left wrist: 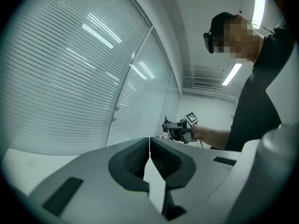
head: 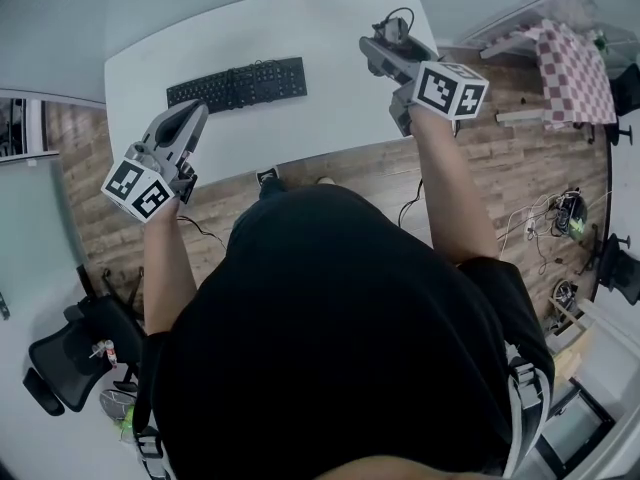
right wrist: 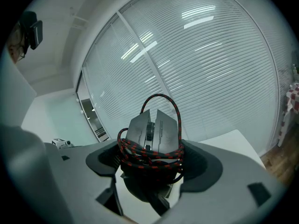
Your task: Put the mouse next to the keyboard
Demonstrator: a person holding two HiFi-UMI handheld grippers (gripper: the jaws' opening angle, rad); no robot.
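A black keyboard (head: 238, 84) lies on the white table (head: 330, 108), towards its far left. My right gripper (head: 385, 40) is raised over the table's right part, shut on a grey mouse (right wrist: 152, 132) that has its red-and-black braided cable (right wrist: 150, 154) wound around it. The mouse (head: 392, 28) points up and away between the jaws. My left gripper (head: 187, 118) hovers over the table's near left edge, below the keyboard's left end. Its jaws are shut with nothing between them, and it tilts upward towards the blinds.
White slatted blinds (left wrist: 70, 78) cover curved glass walls around the room. A checkered cloth (head: 575, 73) hangs on a stand at the far right. A black office chair (head: 75, 353) stands on the wooden floor (head: 350, 173) at lower left. Cables (head: 560, 213) lie at right.
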